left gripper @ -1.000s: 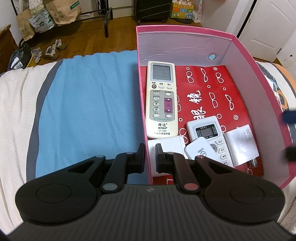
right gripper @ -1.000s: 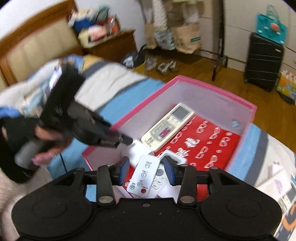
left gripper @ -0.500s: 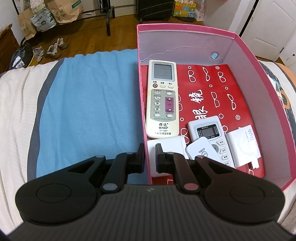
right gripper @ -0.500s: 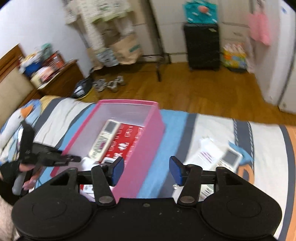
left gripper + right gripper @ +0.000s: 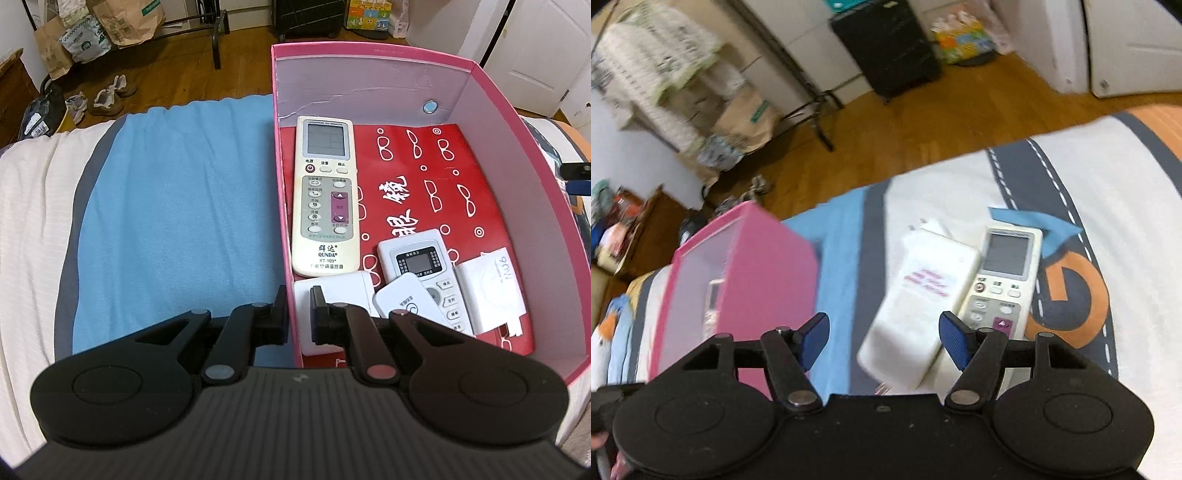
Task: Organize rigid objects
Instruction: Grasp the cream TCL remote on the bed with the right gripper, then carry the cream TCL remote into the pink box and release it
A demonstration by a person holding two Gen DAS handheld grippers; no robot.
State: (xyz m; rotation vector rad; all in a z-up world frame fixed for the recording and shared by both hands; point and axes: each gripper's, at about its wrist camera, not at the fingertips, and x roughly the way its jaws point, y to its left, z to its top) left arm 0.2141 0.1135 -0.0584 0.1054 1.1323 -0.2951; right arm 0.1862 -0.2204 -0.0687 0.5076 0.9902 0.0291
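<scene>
The pink box (image 5: 369, 50) stands on the bed, and my left gripper (image 5: 298, 314) is shut on its left wall near the front corner. Inside lie a long cream remote (image 5: 327, 199), a small remote with a dark screen (image 5: 424, 273), a small white remote (image 5: 406, 302), a white charger (image 5: 487, 291) and a white block (image 5: 340, 291). My right gripper (image 5: 884, 336) hovers over the bed to the right of the pink box (image 5: 764, 266). Its jaws are opening with nothing held. Below it lie a flat white adapter (image 5: 919, 306) and a cream remote (image 5: 1001, 280), side by side.
The bed cover has blue, white and grey bands with an orange pattern (image 5: 1067, 295). Beyond the bed edge is a wooden floor with shoes (image 5: 110, 96), paper bags (image 5: 122, 22) and a black suitcase (image 5: 886, 44). A hand (image 5: 605, 461) shows at the lower left.
My right gripper has pulled away from the box and swung right over the bed, rolling and dropping, with its jaws wider. The left gripper and the box contents look the same.
</scene>
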